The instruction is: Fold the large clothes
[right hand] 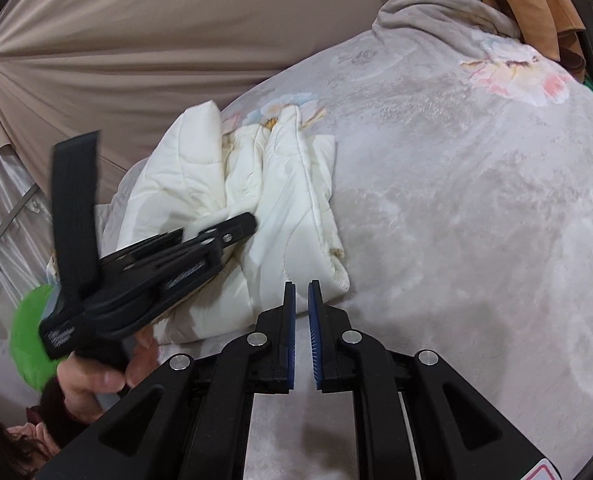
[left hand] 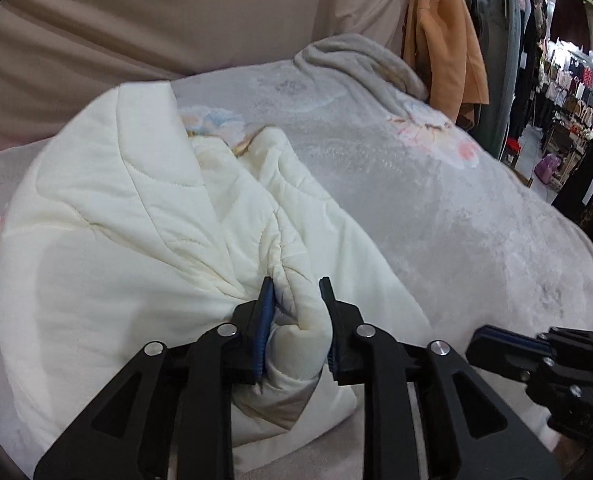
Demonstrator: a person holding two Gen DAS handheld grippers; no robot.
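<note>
The cream quilted coat (left hand: 136, 240) lies bunched on the flowered grey blanket (left hand: 436, 220) that covers the bed, half folded, its long axis running away from the left claw (left hand: 296, 300) toward the beige curtain (left hand: 176, 20) behind. The left claw has a thick roll of the coat's near edge between its jaws; they stand partly apart, with the left pad against the cloth and the right one hardly touching, so I judge the hold slack rather than firm. The right claw (right hand: 301, 300) is just off the coat's near right corner, over bare blanket, with its jaws a narrow slit apart and nothing between them. The left claw is clearly nearer; any next fold would start from that near edge and go forward.
</note>
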